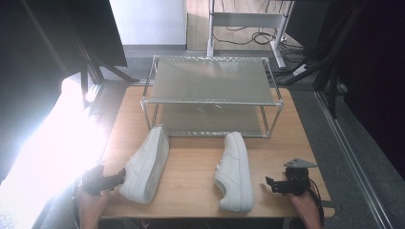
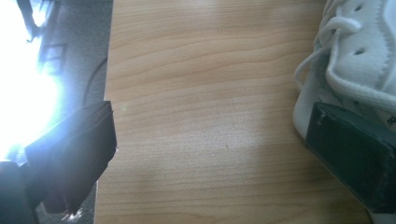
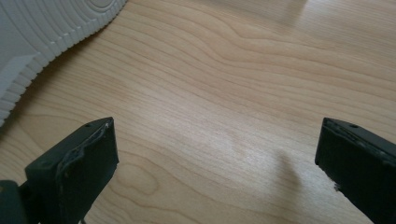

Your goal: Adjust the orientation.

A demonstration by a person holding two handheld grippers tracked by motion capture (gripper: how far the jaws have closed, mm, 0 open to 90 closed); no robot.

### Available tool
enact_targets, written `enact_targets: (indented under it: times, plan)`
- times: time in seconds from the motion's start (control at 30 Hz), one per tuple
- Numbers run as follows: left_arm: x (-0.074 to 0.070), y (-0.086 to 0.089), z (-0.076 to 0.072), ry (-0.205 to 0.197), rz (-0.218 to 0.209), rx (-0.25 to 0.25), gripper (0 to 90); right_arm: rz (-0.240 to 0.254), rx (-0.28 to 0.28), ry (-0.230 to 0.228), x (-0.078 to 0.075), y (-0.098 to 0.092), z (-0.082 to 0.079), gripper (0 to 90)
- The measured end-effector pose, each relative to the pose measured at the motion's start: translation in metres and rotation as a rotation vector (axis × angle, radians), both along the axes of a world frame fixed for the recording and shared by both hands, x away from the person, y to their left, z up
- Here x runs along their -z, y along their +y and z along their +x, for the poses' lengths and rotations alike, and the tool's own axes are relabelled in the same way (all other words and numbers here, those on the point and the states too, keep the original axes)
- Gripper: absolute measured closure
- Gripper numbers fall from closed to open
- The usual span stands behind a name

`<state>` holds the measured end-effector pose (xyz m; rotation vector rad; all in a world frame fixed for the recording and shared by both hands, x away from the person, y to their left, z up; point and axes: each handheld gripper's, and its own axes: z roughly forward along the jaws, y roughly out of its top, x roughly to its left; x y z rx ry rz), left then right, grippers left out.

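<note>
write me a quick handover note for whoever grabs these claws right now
Left claw: open, nothing held, its tip at the heel of the left shoe; contact is unclear.
Right claw: open, empty, over bare table just right of the right shoe.
Both white shoes lie on the table in front of the two-tier rack, whose shelves hold nothing.
Done: nothing placed so far.
Left, probably: pick up each shoe and set it on the rack.

Harsh blown-out glare from the left; soft, slightly blurred elsewhere.
</note>
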<state>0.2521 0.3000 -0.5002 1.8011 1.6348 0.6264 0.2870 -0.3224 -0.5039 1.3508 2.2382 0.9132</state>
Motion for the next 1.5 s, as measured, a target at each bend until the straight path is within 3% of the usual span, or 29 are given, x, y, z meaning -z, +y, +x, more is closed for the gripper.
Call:
enact_targets:
  times: [0.07, 0.27, 0.53, 1.1, 1.5]
  plan:
    - [0.002, 0.000, 0.000, 0.002, -0.027, 0.011, 0.9, 0.013, -0.005, 0.003, 0.000, -0.001, 0.001, 0.0]
    - [0.002, 0.001, 0.000, -0.020, -0.050, 0.000, 0.0, 0.046, -0.022, -0.002, 0.001, -0.003, 0.003, 0.0]
    - [0.001, 0.000, 0.002, -0.003, -0.035, 0.008, 0.0, 0.108, -0.056, -0.011, 0.000, -0.008, 0.006, 0.0]
    - [0.002, 0.003, 0.003, 0.011, -0.031, 0.000, 0.0, 0.100, -0.063, 0.040, 0.006, -0.007, 0.009, 1.5]
    - [-0.010, -0.009, 0.000, -0.004, -0.030, 0.040, 0.0, 0.105, -0.061, 0.060, 0.008, -0.007, 0.009, 3.4]
